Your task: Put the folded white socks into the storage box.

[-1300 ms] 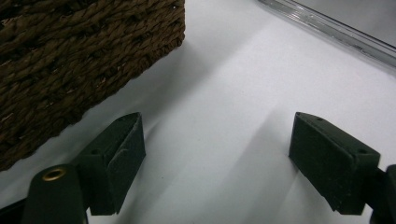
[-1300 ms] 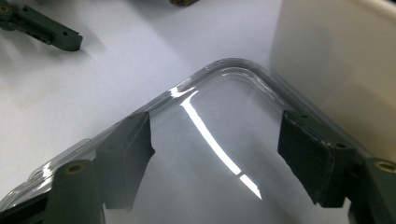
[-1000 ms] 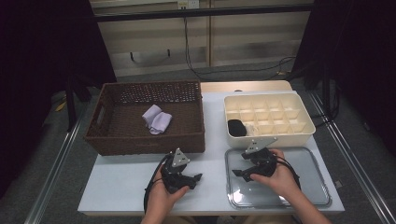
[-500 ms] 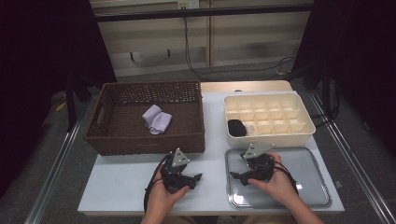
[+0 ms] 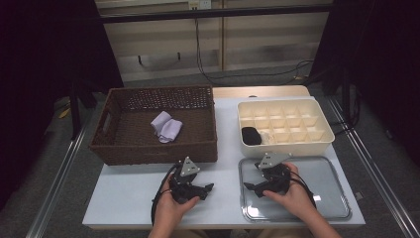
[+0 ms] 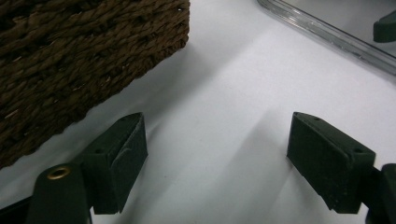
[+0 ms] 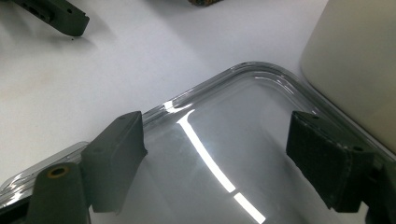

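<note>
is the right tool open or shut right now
Open. In the right gripper view the right tool has its two black jaws wide apart with nothing between them, poised above the clear tray lid.

right gripper [image 5: 251, 187] drawn back from the compartment box [image 5: 284, 127] onto the clear tray [image 5: 327, 178], fingers opened wider, nothing between them

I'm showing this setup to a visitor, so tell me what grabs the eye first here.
The large dark brown woven wicker basket at the table's left, with a pale lilac folded cloth lying inside. To its right stands the cream plastic compartment box, a black lump in one near-left cell. In front of that box, the right gripper rests open over the clear glossy plastic lid; the left gripper is open over bare white tabletop.
</note>
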`<state>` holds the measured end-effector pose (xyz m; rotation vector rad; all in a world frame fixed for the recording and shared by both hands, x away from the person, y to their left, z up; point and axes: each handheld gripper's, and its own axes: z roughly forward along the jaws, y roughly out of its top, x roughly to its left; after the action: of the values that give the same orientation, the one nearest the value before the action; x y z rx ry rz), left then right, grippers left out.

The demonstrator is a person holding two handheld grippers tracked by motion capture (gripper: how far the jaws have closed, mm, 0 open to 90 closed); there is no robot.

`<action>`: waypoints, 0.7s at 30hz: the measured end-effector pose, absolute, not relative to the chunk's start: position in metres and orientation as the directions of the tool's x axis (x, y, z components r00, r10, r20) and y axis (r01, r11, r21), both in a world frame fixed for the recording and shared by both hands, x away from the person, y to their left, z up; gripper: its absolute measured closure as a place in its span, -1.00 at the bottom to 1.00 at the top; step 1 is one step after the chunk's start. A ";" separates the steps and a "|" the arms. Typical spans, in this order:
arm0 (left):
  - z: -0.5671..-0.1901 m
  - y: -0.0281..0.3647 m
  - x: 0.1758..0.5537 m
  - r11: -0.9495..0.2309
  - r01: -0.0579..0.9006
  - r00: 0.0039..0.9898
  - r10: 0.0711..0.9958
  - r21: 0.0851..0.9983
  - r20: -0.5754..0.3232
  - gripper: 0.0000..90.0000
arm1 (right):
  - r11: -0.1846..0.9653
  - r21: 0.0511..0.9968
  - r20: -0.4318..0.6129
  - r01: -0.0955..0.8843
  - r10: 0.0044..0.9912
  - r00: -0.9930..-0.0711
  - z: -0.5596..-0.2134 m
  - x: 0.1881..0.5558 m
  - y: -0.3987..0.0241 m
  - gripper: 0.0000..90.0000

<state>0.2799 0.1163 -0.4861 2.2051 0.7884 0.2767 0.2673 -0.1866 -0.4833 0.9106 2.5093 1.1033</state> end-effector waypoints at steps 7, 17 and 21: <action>-0.478 0.124 0.283 -0.514 0.496 0.768 0.636 0.700 -0.077 -0.56 | 0.517 0.732 0.020 0.444 0.634 -0.773 -0.483 0.267 -0.187 -0.58; -0.462 0.135 0.288 -0.522 0.512 0.770 0.631 0.682 -0.096 -0.56 | 0.515 0.730 0.023 0.449 0.638 -0.769 -0.483 0.267 -0.187 -0.58; -0.454 0.138 0.289 -0.523 0.517 0.772 0.627 0.678 -0.104 -0.56 | 0.515 0.731 0.021 0.447 0.638 -0.770 -0.483 0.267 -0.187 -0.58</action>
<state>0.2894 0.1380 -0.4536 2.2402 0.8478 0.1977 0.2668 -0.1866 -0.4832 0.9170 2.5081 1.1019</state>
